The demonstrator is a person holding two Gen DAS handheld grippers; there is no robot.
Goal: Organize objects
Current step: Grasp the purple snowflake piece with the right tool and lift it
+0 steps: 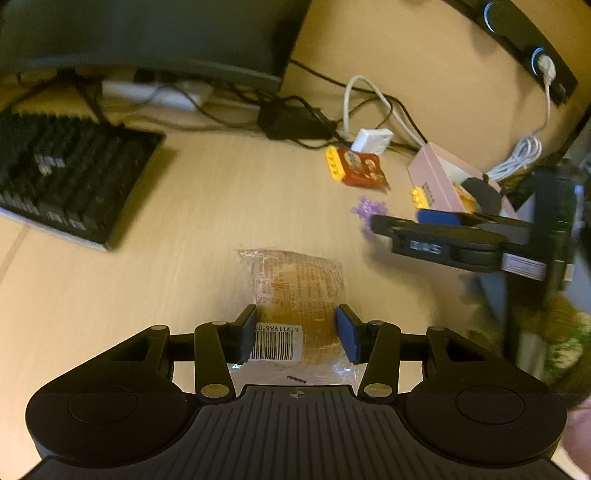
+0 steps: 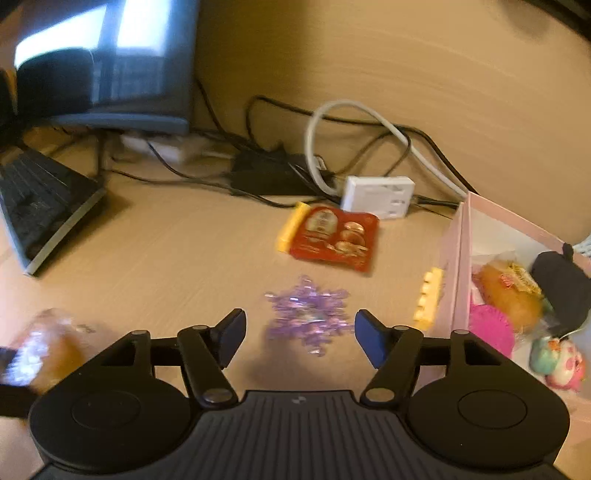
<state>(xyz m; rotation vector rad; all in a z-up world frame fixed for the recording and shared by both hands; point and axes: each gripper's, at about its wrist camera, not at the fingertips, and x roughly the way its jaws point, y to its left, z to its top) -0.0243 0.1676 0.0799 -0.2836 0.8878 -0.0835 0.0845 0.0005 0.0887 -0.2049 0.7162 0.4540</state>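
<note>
My left tongs [image 1: 296,332] clench the wrapped bun [image 1: 297,295], its long axis pointing away from me across the desk [image 1: 184,221]. My right tongs [image 2: 300,334] hang released, blades apart above the purple snowflake [image 2: 308,314].

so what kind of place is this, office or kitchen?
Looks like an office or home desk, not a kitchen: a black keyboard on a light wood desk, a monitor behind it, and a tangle of cables with a white adapter.
</note>
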